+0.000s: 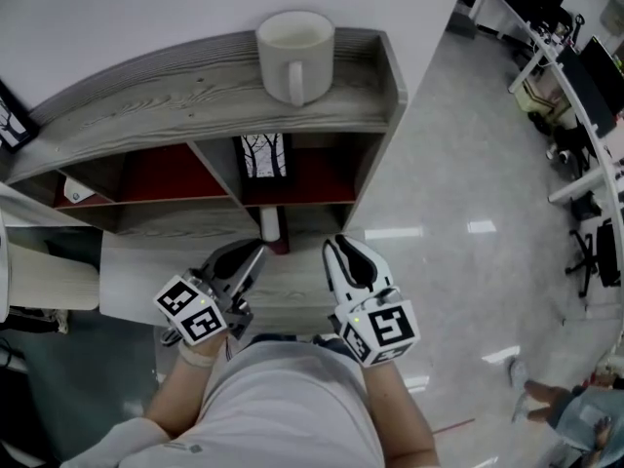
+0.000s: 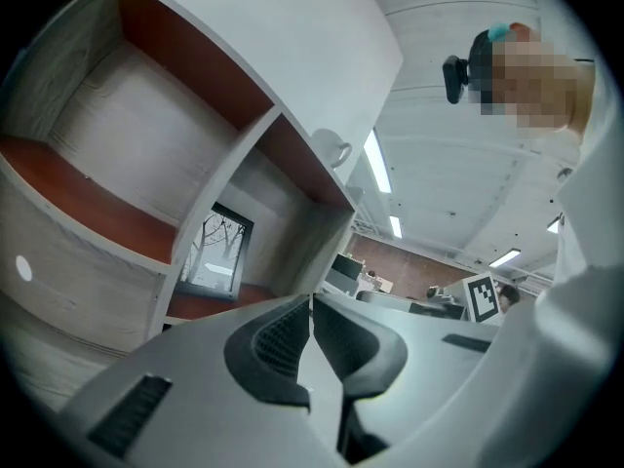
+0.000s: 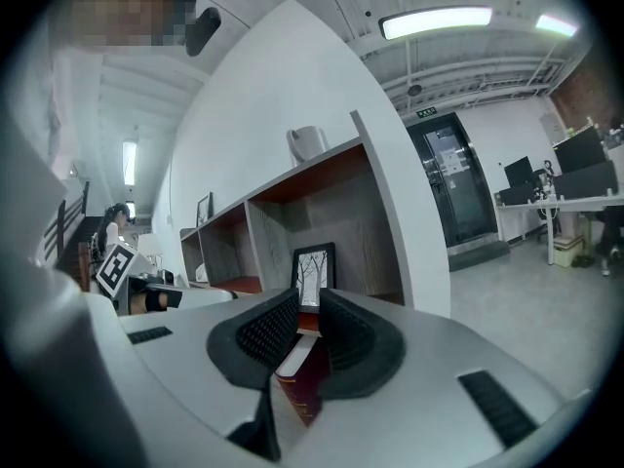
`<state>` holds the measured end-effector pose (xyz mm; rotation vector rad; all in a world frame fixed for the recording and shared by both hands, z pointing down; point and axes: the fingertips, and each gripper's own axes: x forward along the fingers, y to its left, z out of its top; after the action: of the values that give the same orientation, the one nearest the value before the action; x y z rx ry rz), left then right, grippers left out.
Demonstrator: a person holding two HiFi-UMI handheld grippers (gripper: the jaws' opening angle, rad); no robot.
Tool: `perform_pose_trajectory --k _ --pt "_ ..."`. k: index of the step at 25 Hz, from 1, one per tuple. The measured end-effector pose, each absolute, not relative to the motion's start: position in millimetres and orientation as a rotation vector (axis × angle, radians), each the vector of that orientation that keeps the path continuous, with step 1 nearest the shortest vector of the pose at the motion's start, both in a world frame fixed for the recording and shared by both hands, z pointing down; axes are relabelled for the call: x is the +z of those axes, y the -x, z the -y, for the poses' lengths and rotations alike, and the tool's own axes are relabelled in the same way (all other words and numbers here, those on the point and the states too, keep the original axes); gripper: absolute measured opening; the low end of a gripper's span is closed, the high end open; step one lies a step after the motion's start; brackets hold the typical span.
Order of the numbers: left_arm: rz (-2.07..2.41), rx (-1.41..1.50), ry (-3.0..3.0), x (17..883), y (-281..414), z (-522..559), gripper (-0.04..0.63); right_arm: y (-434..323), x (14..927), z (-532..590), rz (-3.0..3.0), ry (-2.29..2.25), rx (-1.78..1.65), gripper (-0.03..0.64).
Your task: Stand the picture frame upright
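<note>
The black picture frame (image 1: 263,156) with a bare-tree print stands upright at the back of the shelf's right compartment, also seen in the left gripper view (image 2: 216,253) and the right gripper view (image 3: 313,273). My left gripper (image 1: 261,250) hangs in front of the shelf, below the frame; its jaws (image 2: 311,305) are shut with nothing between them. Beside it, my right gripper (image 1: 333,244) points at the frame, its jaws (image 3: 310,296) a narrow gap apart and holding nothing. Neither gripper touches the frame.
A dark red book (image 1: 270,225) lies on the lower board just ahead of the grippers, also in the right gripper view (image 3: 297,383). A white mug (image 1: 294,52) stands on the grey wooden shelf top (image 1: 175,100). A second frame (image 1: 12,117) leans at far left.
</note>
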<state>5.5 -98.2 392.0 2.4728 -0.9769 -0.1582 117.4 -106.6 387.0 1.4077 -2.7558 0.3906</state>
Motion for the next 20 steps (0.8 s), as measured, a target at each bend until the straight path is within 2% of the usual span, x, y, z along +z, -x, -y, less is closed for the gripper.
perform_pose_trajectory --k 20 --pt "0.91 -0.073 -2.536 395.8 -31.2 98.4 0.026 -126.6 399.3 92.9 2.73 -1.412 0.389 0.07"
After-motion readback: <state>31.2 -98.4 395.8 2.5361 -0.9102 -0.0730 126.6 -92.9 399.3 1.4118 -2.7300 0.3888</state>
